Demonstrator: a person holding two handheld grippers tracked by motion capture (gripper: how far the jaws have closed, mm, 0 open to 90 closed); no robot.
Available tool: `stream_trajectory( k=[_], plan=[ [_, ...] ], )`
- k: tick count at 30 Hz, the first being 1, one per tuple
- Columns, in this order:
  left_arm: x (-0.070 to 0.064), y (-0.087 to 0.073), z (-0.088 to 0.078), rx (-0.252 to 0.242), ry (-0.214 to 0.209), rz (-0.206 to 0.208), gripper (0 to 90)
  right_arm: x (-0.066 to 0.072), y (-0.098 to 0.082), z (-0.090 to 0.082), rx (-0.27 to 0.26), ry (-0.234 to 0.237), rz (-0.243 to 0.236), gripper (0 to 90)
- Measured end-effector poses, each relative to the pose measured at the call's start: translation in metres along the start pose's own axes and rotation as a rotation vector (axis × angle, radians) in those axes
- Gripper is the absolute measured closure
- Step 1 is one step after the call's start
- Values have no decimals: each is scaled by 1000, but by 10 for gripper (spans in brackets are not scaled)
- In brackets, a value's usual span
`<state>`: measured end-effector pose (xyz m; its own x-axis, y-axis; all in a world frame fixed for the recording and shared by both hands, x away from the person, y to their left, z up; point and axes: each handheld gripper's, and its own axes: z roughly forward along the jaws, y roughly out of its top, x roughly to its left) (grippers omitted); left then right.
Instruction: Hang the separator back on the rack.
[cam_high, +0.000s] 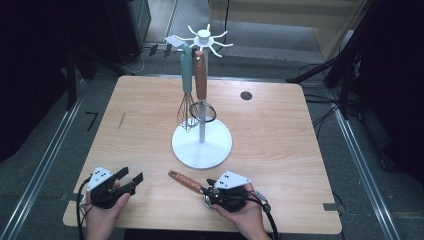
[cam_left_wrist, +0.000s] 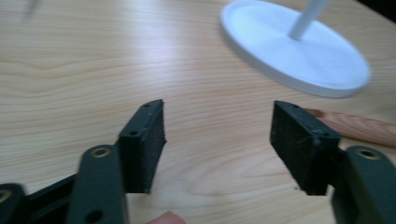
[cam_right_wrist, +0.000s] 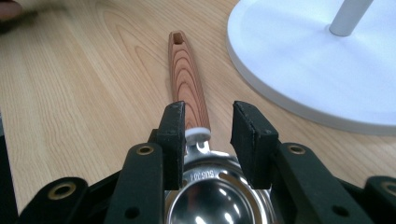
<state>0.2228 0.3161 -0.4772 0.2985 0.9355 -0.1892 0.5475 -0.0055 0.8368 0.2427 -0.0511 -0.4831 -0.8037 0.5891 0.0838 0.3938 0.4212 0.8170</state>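
Steel and wood make up the utensil (cam_right_wrist: 189, 93) lying flat on the table (cam_high: 280, 130), just in front of the white stand's round base (cam_high: 202, 144). Its wooden handle (cam_high: 184, 180) points away from the right gripper (cam_right_wrist: 205, 135) toward the left side of the base, and its slotted steel bowl (cam_right_wrist: 215, 196) sits under that gripper. The piece is judged light and stiff, with most of its weight at the bowl end. The polished steel is likely to be slippery, while the grained wood should give the pads more bite. A hold at the neck, where handle meets bowl, is judged the safest, since the weight is nearly balanced there and the handle end with its hanging slot is left free for a hook.

That neck is bracketed by the right gripper's pads at a narrow gap; whether they press on it cannot be told from the right gripper view. The gripper is held low and nearly level over the near edge, the right hand (cam_high: 245, 212) cupped beneath it.

Left of the base, well apart from the utensil, the left gripper (cam_left_wrist: 217, 144) is held level above bare wood, jaws wide and empty. On the stand's upper hooks (cam_high: 205, 37) a whisk (cam_high: 186, 85) and another wooden-handled tool (cam_high: 201, 85) are hung.
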Motion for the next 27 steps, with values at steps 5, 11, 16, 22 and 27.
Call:
stream_trajectory(
  k=[5,11,16,22,27],
  plan=[
    [21,4,-5,-2,68,-16,237,-3,6,5,22,20,9,664],
    [37,4,-8,7,79,-36,136,0,9,18,79,52,-7,664],
    [36,3,-4,18,64,-27,136,3,7,25,124,43,-25,701],
    [33,0,2,49,69,-4,139,2,5,22,137,45,-26,708],
    [34,0,3,52,68,-6,142,-2,0,15,138,40,-16,707]
  ],
)
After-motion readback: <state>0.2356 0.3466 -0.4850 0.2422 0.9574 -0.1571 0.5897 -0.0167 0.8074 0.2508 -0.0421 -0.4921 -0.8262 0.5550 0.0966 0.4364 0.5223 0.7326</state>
